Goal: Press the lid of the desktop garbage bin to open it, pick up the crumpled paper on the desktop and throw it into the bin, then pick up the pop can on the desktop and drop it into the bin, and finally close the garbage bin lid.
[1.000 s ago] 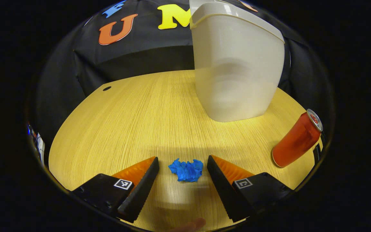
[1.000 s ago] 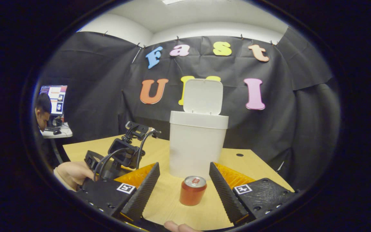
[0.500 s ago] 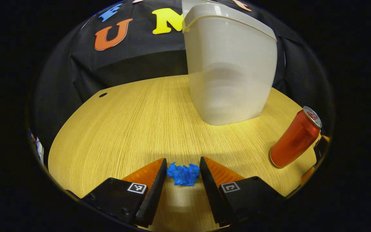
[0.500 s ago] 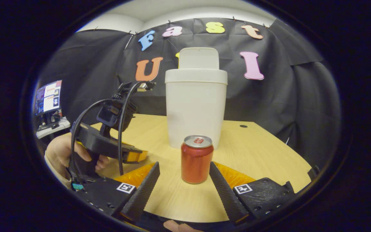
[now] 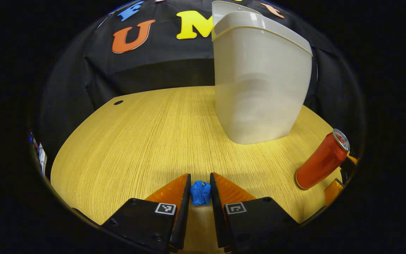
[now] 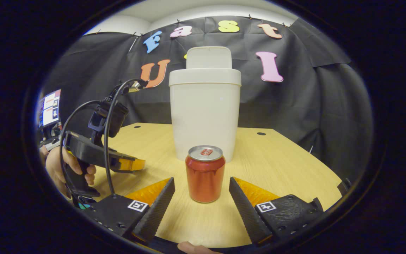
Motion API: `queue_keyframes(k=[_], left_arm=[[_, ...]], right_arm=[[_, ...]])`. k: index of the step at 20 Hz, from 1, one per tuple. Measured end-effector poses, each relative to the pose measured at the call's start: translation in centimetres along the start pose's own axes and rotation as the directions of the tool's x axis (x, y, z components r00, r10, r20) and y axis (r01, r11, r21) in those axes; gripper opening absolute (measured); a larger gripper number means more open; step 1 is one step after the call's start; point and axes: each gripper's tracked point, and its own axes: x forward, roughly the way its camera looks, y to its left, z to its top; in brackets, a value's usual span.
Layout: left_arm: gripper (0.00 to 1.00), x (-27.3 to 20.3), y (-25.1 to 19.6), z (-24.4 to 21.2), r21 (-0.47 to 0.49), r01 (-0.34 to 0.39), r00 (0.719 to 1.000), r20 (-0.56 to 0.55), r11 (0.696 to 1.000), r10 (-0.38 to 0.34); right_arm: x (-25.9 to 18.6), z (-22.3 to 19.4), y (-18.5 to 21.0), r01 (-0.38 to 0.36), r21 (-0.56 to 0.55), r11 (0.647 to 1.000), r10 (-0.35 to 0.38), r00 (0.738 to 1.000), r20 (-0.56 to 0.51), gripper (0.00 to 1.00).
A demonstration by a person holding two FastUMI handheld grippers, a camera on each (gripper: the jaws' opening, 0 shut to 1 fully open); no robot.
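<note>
Left gripper view: the left gripper is clenched on the blue crumpled paper, low over the wooden table.
Both fingers press the wad from either side; whether it rests on the wood or is just clear of it is hard to judge. The white bin stands beyond with its lid raised, and the red pop can sits off to the right, well apart. Right gripper view: the right gripper hangs spread wide just before the upright pop can, touching nothing; the bin stands behind it, lid up, and the left gripper, held by a hand, is at the left.
</note>
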Motion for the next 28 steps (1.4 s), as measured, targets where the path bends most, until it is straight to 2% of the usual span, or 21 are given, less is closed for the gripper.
queue_keyframes(k=[3, 5, 8, 10, 11, 14, 17, 18, 19, 23, 28], left_arm=[[0.36, -1.5, 0.7, 1.5, -0.033, 0.002, 0.999, 0.044, 0.999, 0.0], [0.36, -2.2, 1.0, 2.5, -0.034, -0.009, 0.997, 0.073, 0.999, 0.011], [0.36, -3.4, 1.2, 3.5, -0.03, -0.011, 0.993, 0.113, 0.999, 0.014], [0.36, -4.5, 1.1, 4.3, -0.008, -0.022, 0.989, 0.145, 1.0, 0.023], [0.36, -5.1, 1.0, 4.7, -0.004, -0.025, 0.987, 0.158, 1.0, 0.026], [0.36, -5.6, 1.0, 5.0, -0.023, -0.018, 0.986, 0.163, 1.0, 0.022], [0.41, -6.0, 1.5, 5.2, -0.041, -0.023, 0.985, 0.169, 0.999, 0.03], [0.36, -6.1, 1.7, 5.3, -0.044, -0.027, 0.984, 0.172, 0.999, 0.034], [0.36, -6.3, 1.8, 5.3, -0.05, -0.028, 0.984, 0.173, 0.998, 0.036], [0.36, -7.6, 2.3, 6.2, -0.06, -0.037, 0.978, 0.204, 0.997, 0.048], [0.36, -10.2, 2.8, 7.8, -0.091, -0.026, 0.962, 0.268, 0.996, 0.049]], right_arm=[[0.4, 0.0, 0.0, 0.003, -0.005, 1.0, -0.003, 1.0, 0.007, 0.98], [1.1, 0.2, 0.3, 0.004, -0.005, 1.0, -0.004, 1.0, 0.006, 0.95], [2.6, 0.3, 0.4, 0.025, -0.01, 1.0, -0.025, 1.0, -0.009, 0.98], [3.5, 0.2, 0.5, 0.037, -0.007, 0.999, -0.037, 0.999, -0.017, 0.95], [3.9, 0.0, 0.3, 0.045, -0.006, 0.999, -0.045, 0.999, -0.026, 0.98], [4.9, -0.5, 0.0, 0.059, 0.004, 0.998, -0.059, 0.997, -0.057, 0.98], [5.3, -0.9, -0.3, 0.061, 0.008, 0.998, -0.061, 0.996, -0.072, 0.94], [5.4, -0.8, -0.4, 0.062, 0.02, 0.998, -0.061, 0.995, -0.076, 0.91], [5.4, -0.8, -0.6, 0.067, 0.035, 0.997, -0.064, 0.995, -0.081, 0.84], [4.6, 1.1, -1.0, 0.065, 0.056, 0.996, -0.062, 0.997, -0.054, 0.8], [2.0, 5.9, -1.0, 0.05, 0.048, 0.998, -0.052, 0.998, 0.035, 0.8]])
